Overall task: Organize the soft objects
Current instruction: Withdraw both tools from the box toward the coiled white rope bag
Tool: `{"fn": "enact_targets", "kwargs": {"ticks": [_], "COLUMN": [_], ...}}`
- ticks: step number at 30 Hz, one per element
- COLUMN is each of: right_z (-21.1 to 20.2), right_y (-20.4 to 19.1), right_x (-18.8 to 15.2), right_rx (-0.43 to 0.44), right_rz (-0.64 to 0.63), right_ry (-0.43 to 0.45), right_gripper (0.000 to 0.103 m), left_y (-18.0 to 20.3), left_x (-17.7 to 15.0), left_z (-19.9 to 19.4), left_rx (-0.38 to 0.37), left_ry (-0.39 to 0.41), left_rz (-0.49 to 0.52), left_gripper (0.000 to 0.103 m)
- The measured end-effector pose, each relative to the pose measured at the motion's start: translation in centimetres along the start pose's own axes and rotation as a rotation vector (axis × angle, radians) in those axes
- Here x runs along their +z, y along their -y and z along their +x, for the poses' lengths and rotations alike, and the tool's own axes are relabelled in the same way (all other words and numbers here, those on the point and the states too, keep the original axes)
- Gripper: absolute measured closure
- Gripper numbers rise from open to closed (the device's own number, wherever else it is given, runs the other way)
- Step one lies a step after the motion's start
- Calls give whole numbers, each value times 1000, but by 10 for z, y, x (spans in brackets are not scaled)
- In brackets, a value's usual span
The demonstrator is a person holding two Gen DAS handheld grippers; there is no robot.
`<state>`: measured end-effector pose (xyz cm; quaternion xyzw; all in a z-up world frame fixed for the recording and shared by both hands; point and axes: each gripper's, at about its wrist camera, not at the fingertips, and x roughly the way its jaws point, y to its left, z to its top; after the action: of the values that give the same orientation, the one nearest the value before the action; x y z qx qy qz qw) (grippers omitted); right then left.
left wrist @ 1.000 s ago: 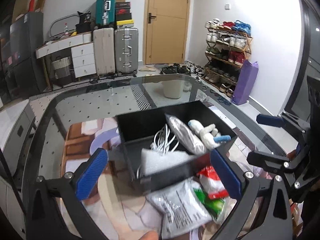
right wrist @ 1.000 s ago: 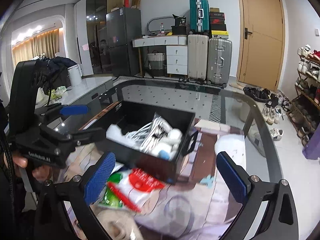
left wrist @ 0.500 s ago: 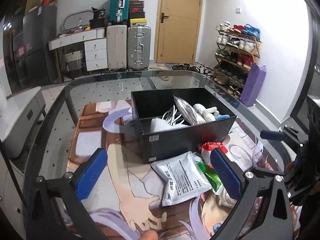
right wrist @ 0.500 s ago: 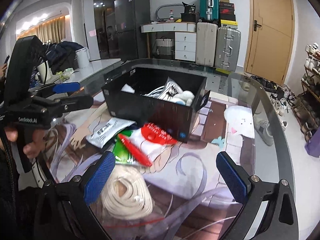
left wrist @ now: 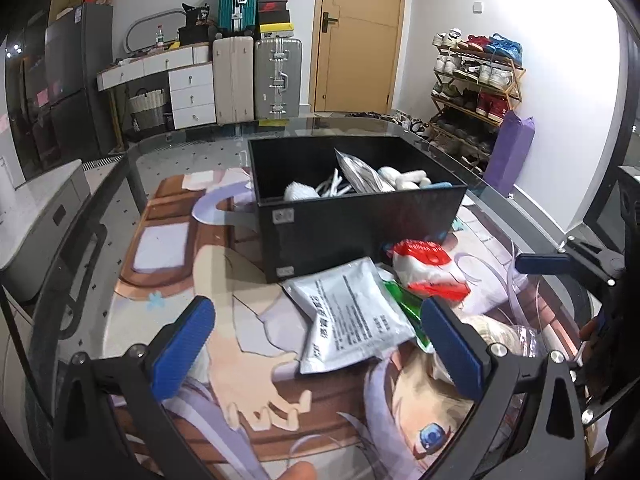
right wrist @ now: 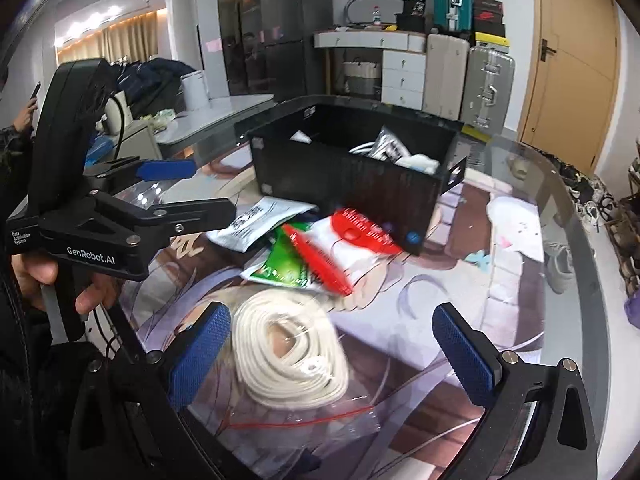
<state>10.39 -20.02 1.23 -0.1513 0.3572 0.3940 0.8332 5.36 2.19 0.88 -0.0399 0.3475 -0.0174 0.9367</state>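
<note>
Glass covers the table [left wrist: 120, 184] under my tongs, with a cartoon-printed mat [left wrist: 256, 344] beneath it, and I take the black bin [left wrist: 360, 228] on that mat as my landmark. Nearest to me, on my side of the bin, my left gripper [left wrist: 316, 344] hangs above the mat with its blue pads spread wide and nothing between them; my right gripper [right wrist: 332, 356] is likewise wide open and holds nothing, poised over a coil of white rope [right wrist: 288, 352] sealed in a clear bag. Just beyond the rope, toward the bin, lies a green packet [right wrist: 288, 264], partly under a white pouch with red printing [right wrist: 352, 252] whose far end reaches the bin's front wall. Beside these, a grey-white foil packet [left wrist: 348, 312] with black text lies flat, its far corner touching the bin's near corner. Inside the bin I see a silver foil bag [left wrist: 360, 176] leaning upright, white cords [left wrist: 332, 186] next to it, a white fluffy lump [left wrist: 298, 191] and a pale soft toy [left wrist: 404, 178] toward the bin's right end. Well behind the bin, off the table, stand two pale suitcases [left wrist: 256, 76] by a white drawer unit [left wrist: 188, 92], a wooden door [left wrist: 360, 36], and a shoe rack [left wrist: 476, 84] to the right.
</note>
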Motion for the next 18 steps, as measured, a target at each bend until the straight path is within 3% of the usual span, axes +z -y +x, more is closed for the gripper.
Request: {"fn": "enact_targets", "kwargs": {"ticks": [7,18], "right_z": [14,31], "right_y": [-5,-11], "right_x": [-6,-6], "right_rx": [18,-29], "right_rz": [-6,-1], "right_ry": [-44,-81], "right_gripper": [0,0], "left_y": [2,2], "left_x": [-3,-4], "left_z": [3,14], "left_rx": [-27,14], "left_ry": [-20,-69], "left_rz": [-14,-30], "left_gripper": [0,0]}}
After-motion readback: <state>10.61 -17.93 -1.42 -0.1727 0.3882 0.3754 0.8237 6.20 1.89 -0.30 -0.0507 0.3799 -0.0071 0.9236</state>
